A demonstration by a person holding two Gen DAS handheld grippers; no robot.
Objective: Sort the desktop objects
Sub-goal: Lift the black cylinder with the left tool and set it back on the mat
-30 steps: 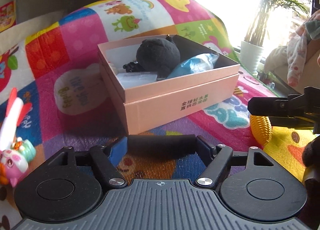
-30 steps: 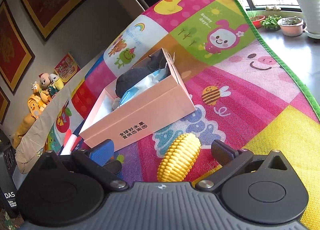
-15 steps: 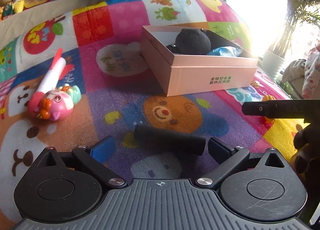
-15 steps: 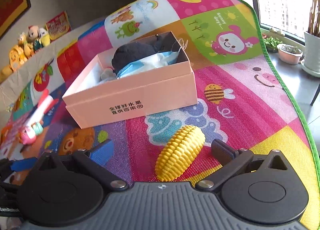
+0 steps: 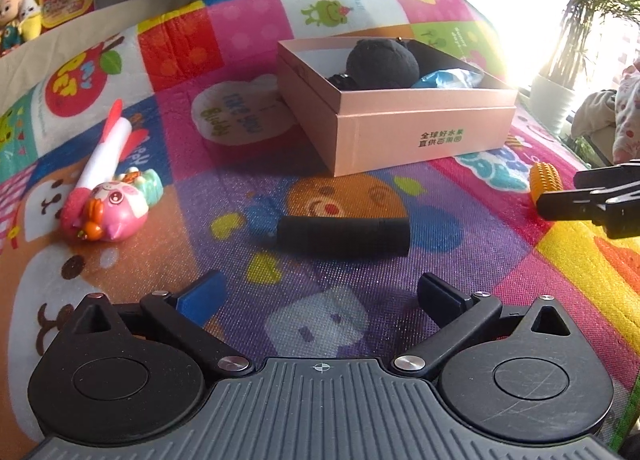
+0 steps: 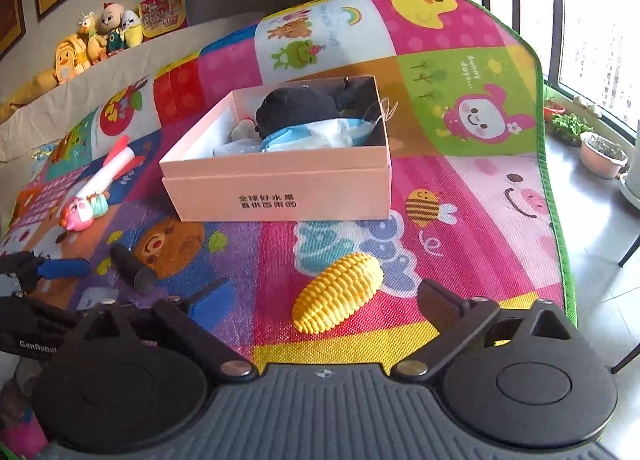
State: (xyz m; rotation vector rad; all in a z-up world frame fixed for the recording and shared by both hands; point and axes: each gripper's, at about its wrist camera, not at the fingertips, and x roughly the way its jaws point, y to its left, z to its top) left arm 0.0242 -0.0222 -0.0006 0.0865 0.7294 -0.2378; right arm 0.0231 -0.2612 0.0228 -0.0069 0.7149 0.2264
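A bright patchwork cartoon play mat (image 6: 472, 188) covers the desk, and the open pink cardboard box (image 6: 280, 196) sits near its middle as the collecting bin, already holding a black plush toy (image 6: 296, 106) and a blue packet. The yellow ribbed toy corn cob (image 6: 338, 292) lies just ahead of the right tongs (image 6: 320, 300), which gape, likely lined up to grab it. The black cylinder (image 5: 344, 235) lies free before the released left tongs (image 5: 320, 296). Toward the left edge rest the pink pig toy (image 5: 112, 210) and the white rocket toy.
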